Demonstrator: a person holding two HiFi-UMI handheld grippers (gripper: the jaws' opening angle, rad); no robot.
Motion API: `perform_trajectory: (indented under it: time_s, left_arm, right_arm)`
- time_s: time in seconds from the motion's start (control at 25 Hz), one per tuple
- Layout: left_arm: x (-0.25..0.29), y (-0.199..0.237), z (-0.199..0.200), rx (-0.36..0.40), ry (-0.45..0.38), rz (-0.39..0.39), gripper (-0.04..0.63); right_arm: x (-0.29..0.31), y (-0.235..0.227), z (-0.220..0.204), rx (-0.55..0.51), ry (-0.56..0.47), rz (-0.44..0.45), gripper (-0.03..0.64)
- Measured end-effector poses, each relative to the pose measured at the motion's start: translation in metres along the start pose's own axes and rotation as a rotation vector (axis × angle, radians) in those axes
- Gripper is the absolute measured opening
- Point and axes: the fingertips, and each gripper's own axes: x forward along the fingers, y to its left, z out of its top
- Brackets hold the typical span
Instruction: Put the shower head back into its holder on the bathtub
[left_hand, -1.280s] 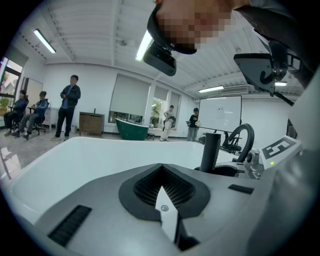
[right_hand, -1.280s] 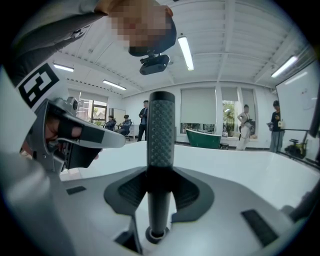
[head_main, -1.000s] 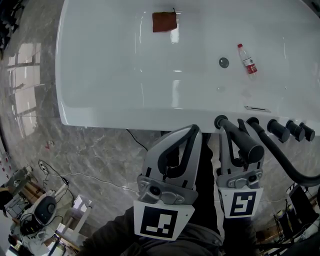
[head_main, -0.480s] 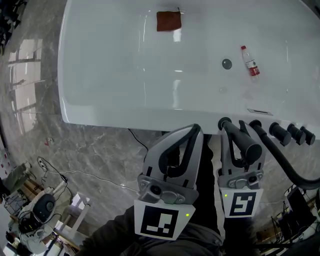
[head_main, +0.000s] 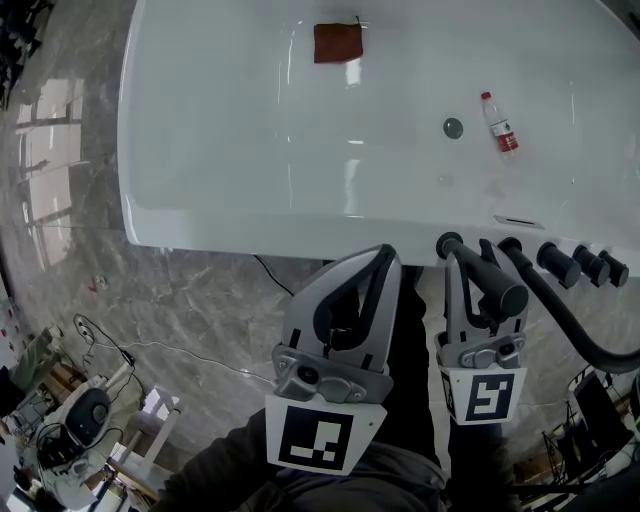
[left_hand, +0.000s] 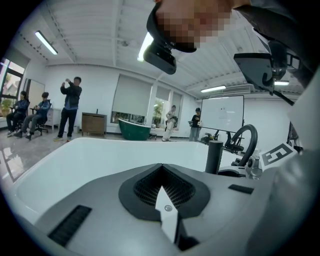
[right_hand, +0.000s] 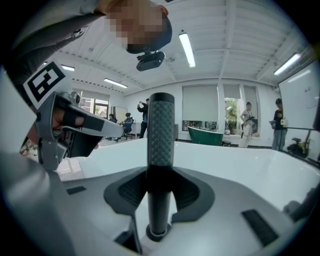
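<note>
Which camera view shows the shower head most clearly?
The right gripper view: the shower head sits centred between the right tongs, which grip its shaft. The head view shows it from above, partly covered by those tongs. The left gripper view shows only its dark shaft off to the right.

My grey plastic left gripper (head_main: 384, 258) and narrower grey plastic right gripper (head_main: 468, 262)
My jaws are lined with black ribbed pads (left_hand: 145, 190); behind them sit silvery bolted brackets (head_main: 325, 378) and white cubes (head_main: 312, 440) printed with black squares, then dark grey clothing (head_main: 400, 482).
</note>
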Motion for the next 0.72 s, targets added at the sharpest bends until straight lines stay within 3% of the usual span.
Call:
perform_trajectory:
  time_s: [0.36,0.72]
  left_arm:
    - [-0.003,-0.005,0.004,0.036,0.006,-0.008,0.003]
    - [-0.013,-0.006,0.004,0.063,0.05,-0.032,0.003]
  right_arm:
    - [-0.001,-0.001,-0.003,0.08,0.016,0.022,0.19]
    - [-0.002,0.007,0.006,0.05,-0.003,0.023,0.201]
